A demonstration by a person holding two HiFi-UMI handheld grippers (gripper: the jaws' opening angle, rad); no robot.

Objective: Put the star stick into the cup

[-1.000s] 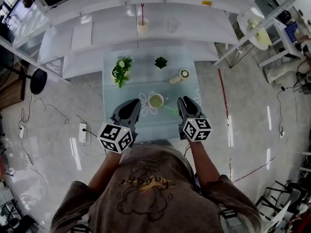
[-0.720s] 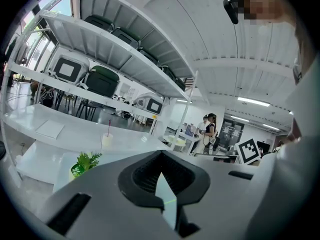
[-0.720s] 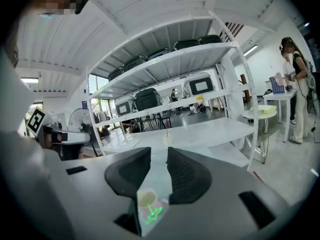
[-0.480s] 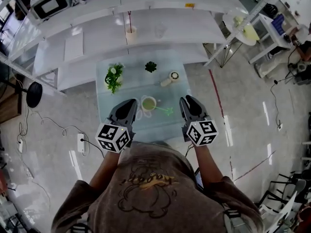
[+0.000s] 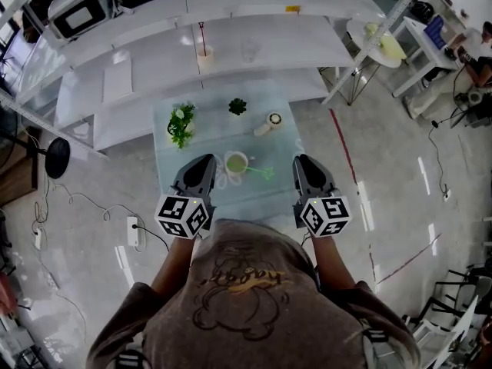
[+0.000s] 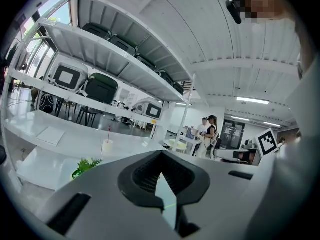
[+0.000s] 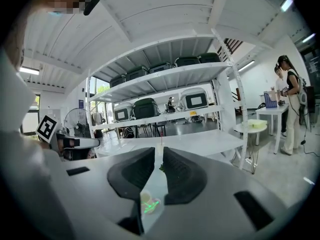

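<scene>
A pale green cup (image 5: 236, 162) stands upright near the front of a small glass table (image 5: 171, 160). The green star stick (image 5: 262, 173) lies flat on the glass just right of the cup. My left gripper (image 5: 205, 160) hovers left of the cup, jaws together and empty. My right gripper (image 5: 301, 161) hovers right of the stick, apart from it, jaws nearly together and empty. Through the narrow slit of the right gripper (image 7: 159, 151) I see the cup (image 7: 144, 196) and the stick (image 7: 150, 205). The left gripper (image 6: 161, 154) view shows a thin green sliver of the stick (image 6: 170, 205).
A leafy plant (image 5: 181, 124), a small dark plant (image 5: 237, 107) and a white roll (image 5: 269, 122) stand on the table's far half. Behind it, a white shelf (image 5: 154, 68) carries a cup with a red stick (image 5: 204, 51) and a glass (image 5: 250, 50). Cables lie on the floor at left.
Both grippers have drawn back slightly toward the person. The right gripper now stands farther to the right of the star stick. Cup and stick have not moved on the table.
</scene>
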